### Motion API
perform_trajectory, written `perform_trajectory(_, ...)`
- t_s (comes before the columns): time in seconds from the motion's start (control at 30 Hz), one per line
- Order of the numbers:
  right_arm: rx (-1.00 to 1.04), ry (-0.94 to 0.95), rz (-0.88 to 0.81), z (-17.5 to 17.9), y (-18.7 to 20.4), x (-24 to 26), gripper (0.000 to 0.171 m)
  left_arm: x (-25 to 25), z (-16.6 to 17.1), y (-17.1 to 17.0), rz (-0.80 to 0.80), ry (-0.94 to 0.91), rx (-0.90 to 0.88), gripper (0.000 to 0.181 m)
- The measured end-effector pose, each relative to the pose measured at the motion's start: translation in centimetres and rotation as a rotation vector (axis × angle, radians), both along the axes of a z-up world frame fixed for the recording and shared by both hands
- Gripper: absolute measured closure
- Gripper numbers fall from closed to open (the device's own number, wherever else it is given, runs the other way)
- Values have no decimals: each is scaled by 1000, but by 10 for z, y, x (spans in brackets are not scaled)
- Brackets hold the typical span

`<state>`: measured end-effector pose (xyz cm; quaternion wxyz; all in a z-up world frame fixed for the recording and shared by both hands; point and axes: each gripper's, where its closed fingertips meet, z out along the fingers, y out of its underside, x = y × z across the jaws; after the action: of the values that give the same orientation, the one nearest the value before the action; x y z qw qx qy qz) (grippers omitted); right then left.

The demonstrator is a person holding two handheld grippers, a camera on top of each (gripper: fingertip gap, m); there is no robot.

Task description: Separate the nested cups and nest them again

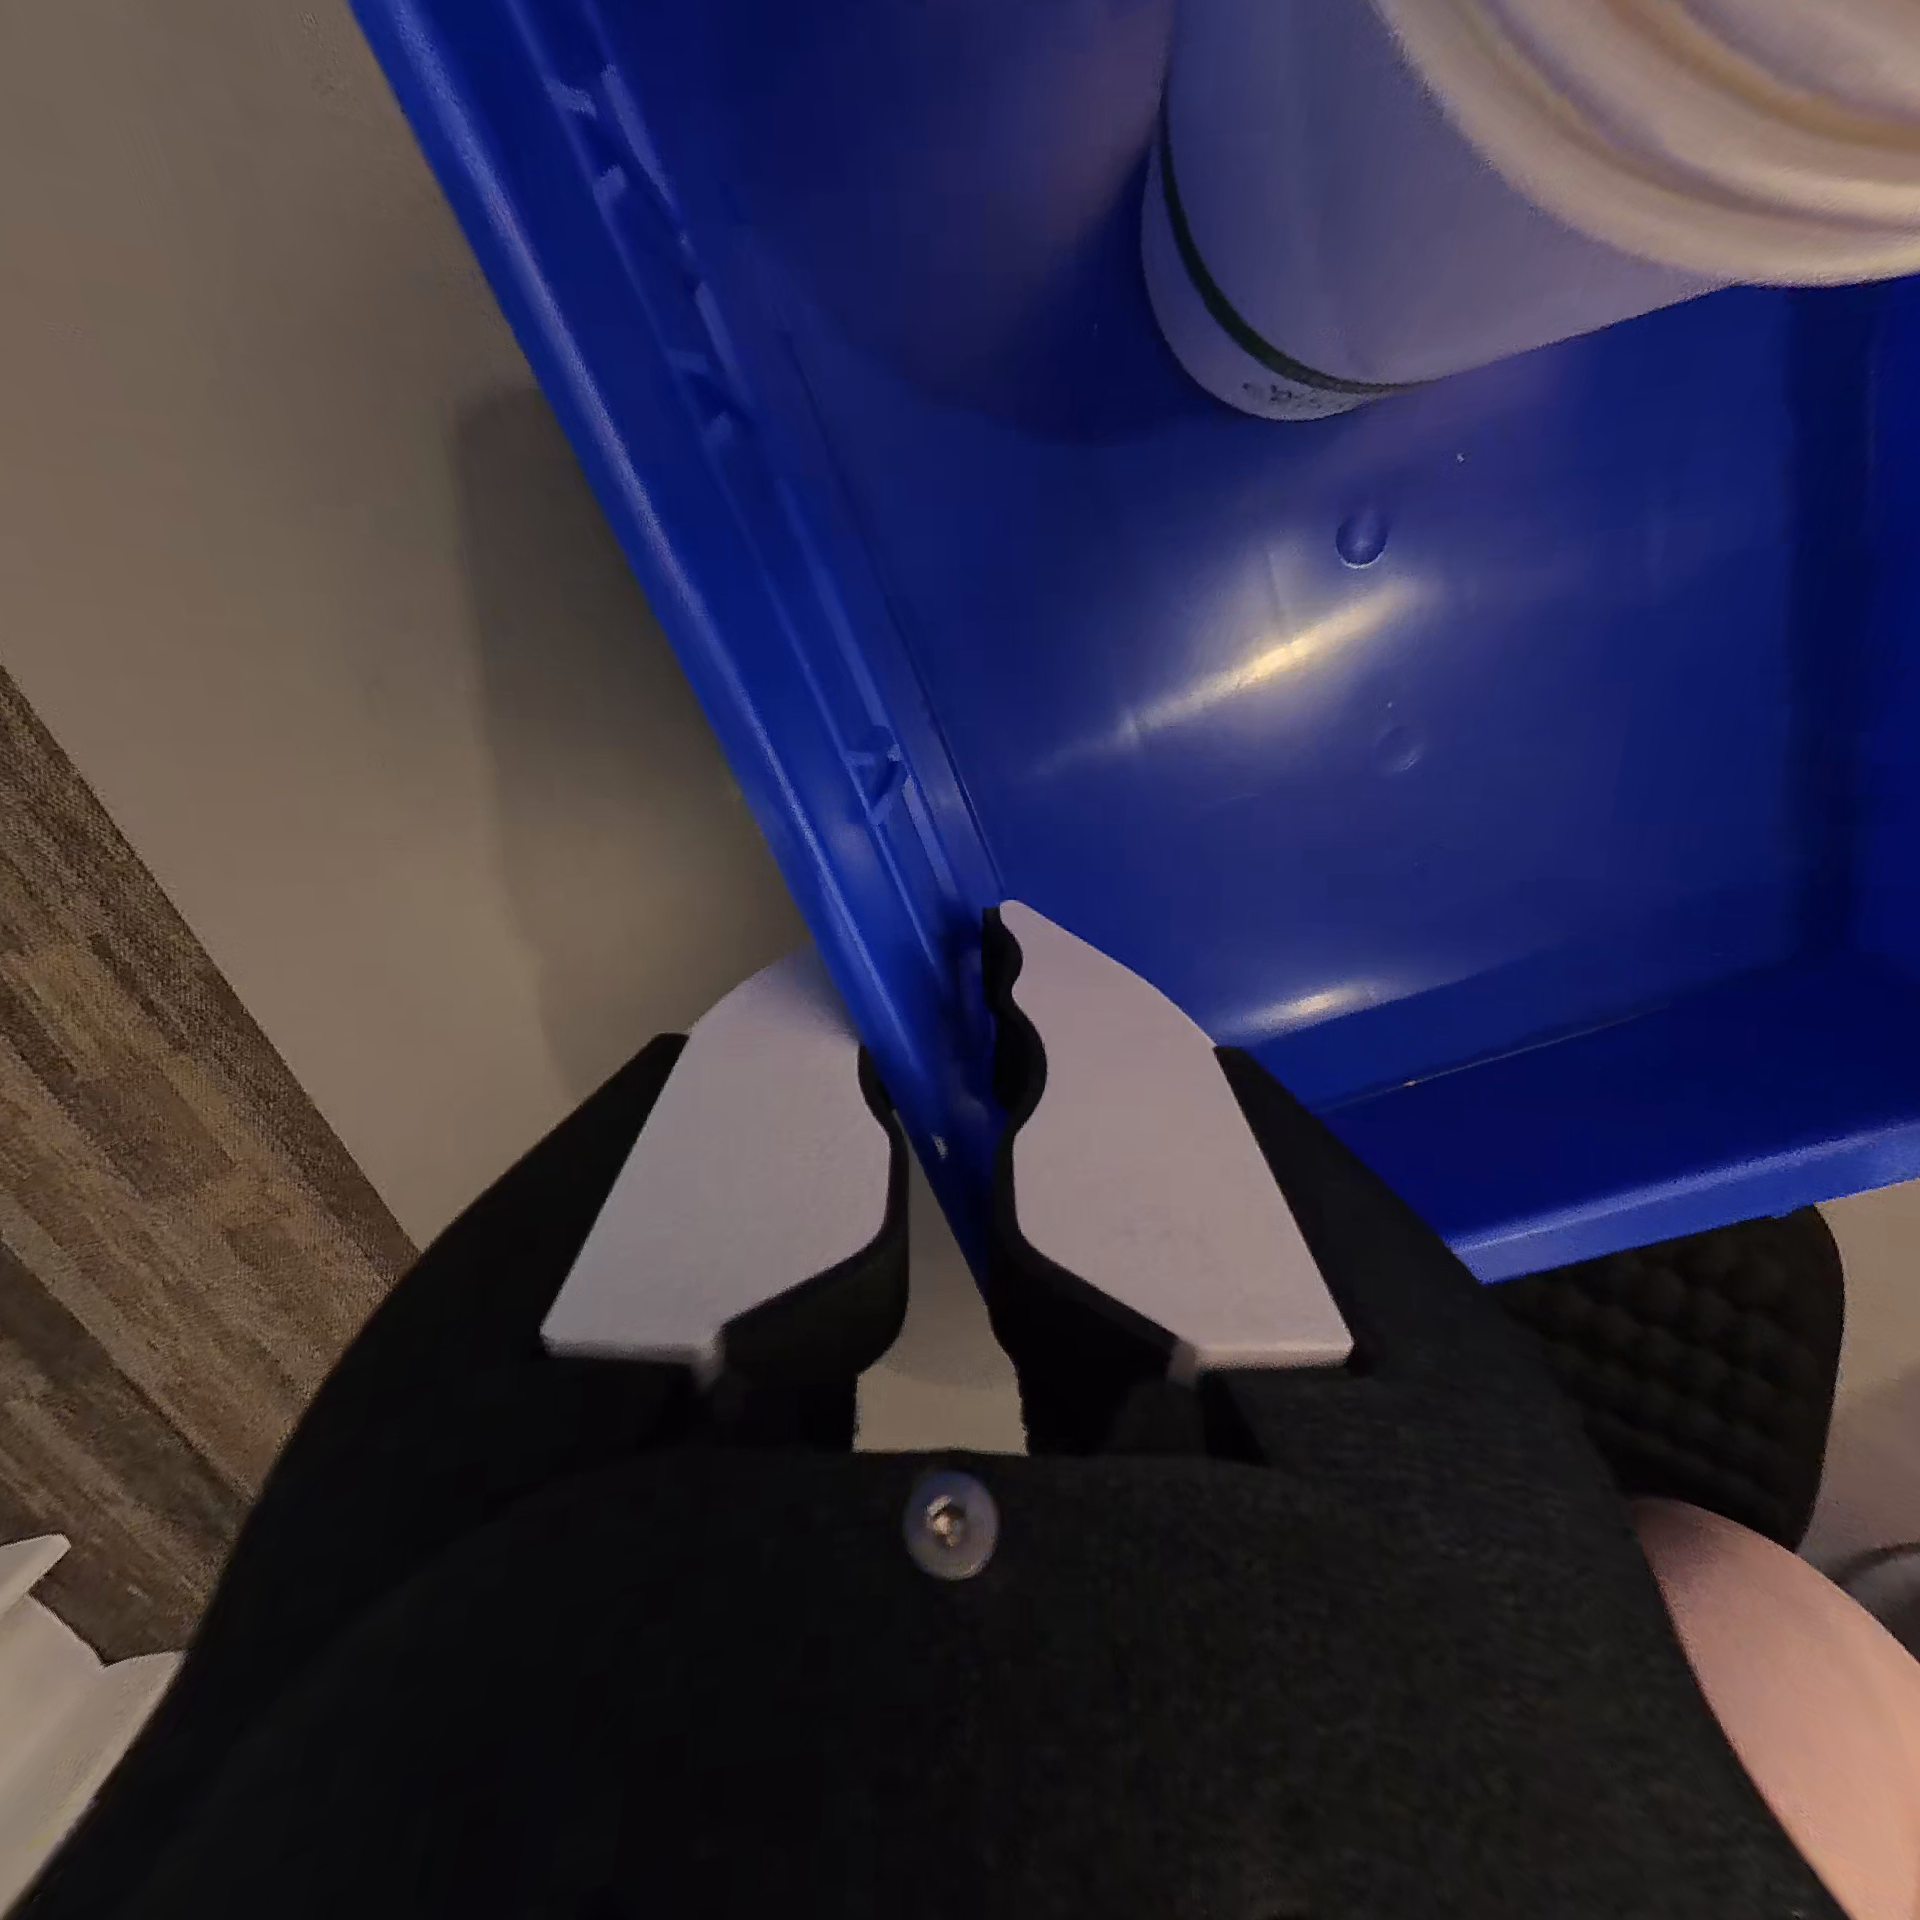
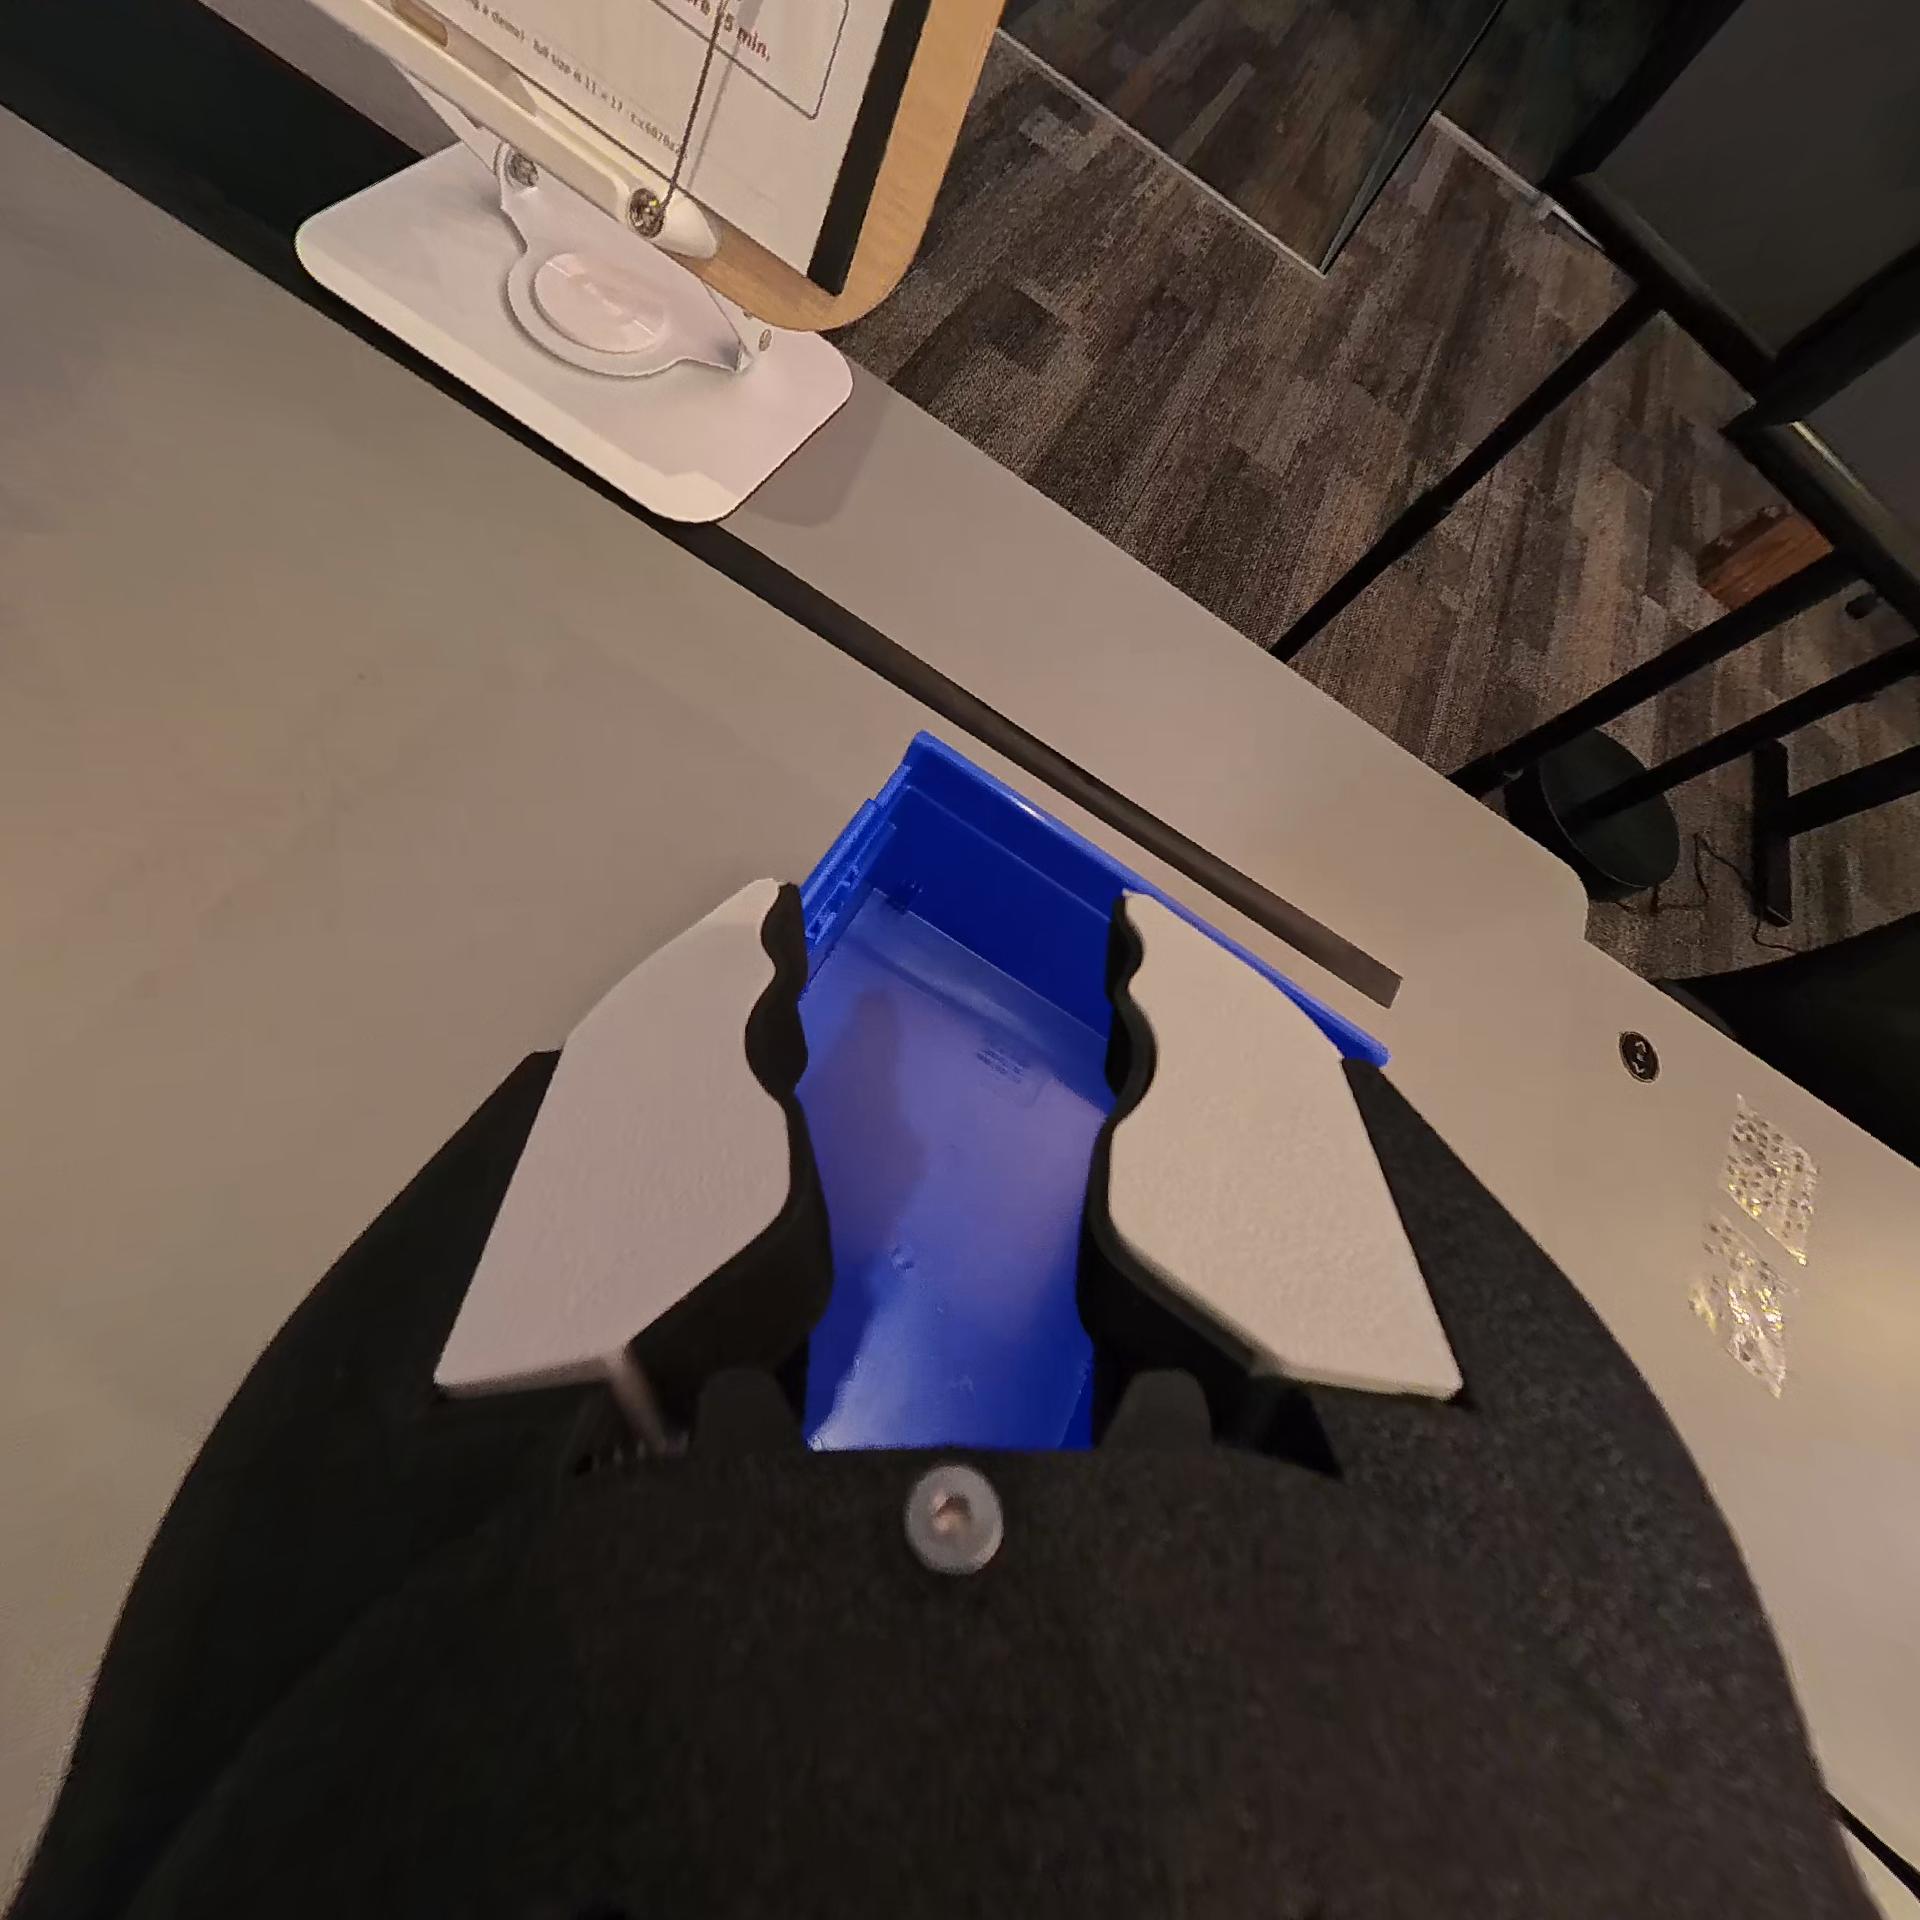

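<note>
While the left tool [image 1: 951, 1049] pinches the wall of the blue bin [image 1: 1351, 727], the white cups [image 1: 1455, 208] lie inside it; the right tool [image 2: 951, 1029] hovers spread above the bin on the table [image 2: 312, 779].

Black claw [image 2: 951, 1049], grey finger plates [image 2: 1262, 1174]

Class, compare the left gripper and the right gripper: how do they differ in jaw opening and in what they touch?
The left gripper has its jaws nearly closed, pinching the side wall of the blue bin; the right gripper has its jaws spread wide and grips nothing. The left gripper straddles the bin's wall, one finger inside and one outside; the right gripper hangs over the bin's open inside, apparently touching nothing. Both have grey fingers with wavy black pads.
</note>
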<state>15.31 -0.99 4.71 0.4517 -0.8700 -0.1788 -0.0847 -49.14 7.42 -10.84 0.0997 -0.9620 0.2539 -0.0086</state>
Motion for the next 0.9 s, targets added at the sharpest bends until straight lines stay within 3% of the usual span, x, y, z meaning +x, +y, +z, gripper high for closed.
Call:
perform_trajectory(0.33, -40, -38, 13, -12, 6, -7, 117, 4, 0, 2, -56, -29, 14, 171)
perform_trajectory(0.5, -63, -51, 20, -17, 7, -9, 116, 4, 1, 4, 12, -54, 26, 171)
perform_trajectory(0.57, -66, -51, 20, -18, 7, -9, 116, 3, 8, 10, 53, -87, 79, 159)
perform_trajectory(0.7, -65, -50, 16, -18, 7, -8, 116, 4, 57, 22, 106, -181, 302, 134)
perform_trajectory(0.9, -63, -48, 24, -18, 8, -9, 116, 42, 173, 23, -65, -306, 923, 112)
